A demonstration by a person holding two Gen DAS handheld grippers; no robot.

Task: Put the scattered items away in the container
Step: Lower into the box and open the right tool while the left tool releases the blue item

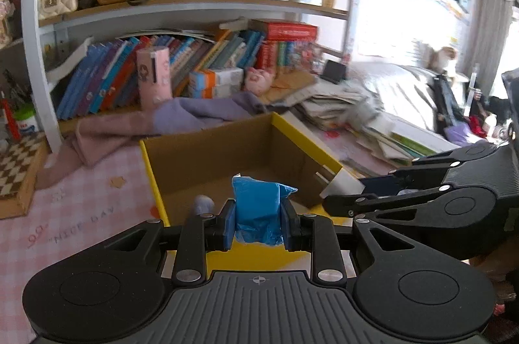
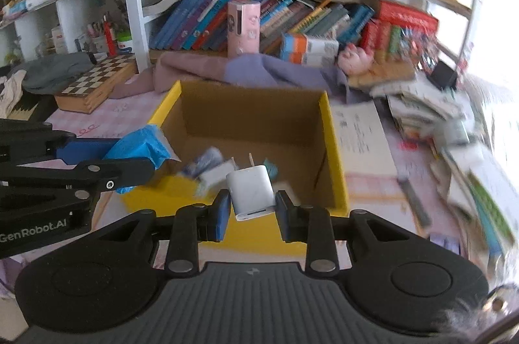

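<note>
A cardboard box with yellow outer walls (image 1: 327,159) (image 2: 334,149) stands open on the pink checked cloth. My left gripper (image 1: 258,222) is shut on a crumpled blue packet (image 1: 259,201) and hangs over the box's near edge. In the right wrist view that packet (image 2: 139,146) shows at the box's left wall. My right gripper (image 2: 251,211) is shut on a white plug charger (image 2: 251,193), prongs pointing away, above the box's near wall. Small blurred items (image 2: 207,165) lie on the box floor. The right gripper's fingers (image 1: 382,201) reach in from the right in the left wrist view.
Purple and pink cloths (image 2: 246,68) lie behind the box, before shelves of books (image 1: 162,65). A chessboard box (image 2: 94,84) sits to the left. Piles of papers and books (image 2: 454,130) crowd the right side. A person (image 1: 444,84) sits far right.
</note>
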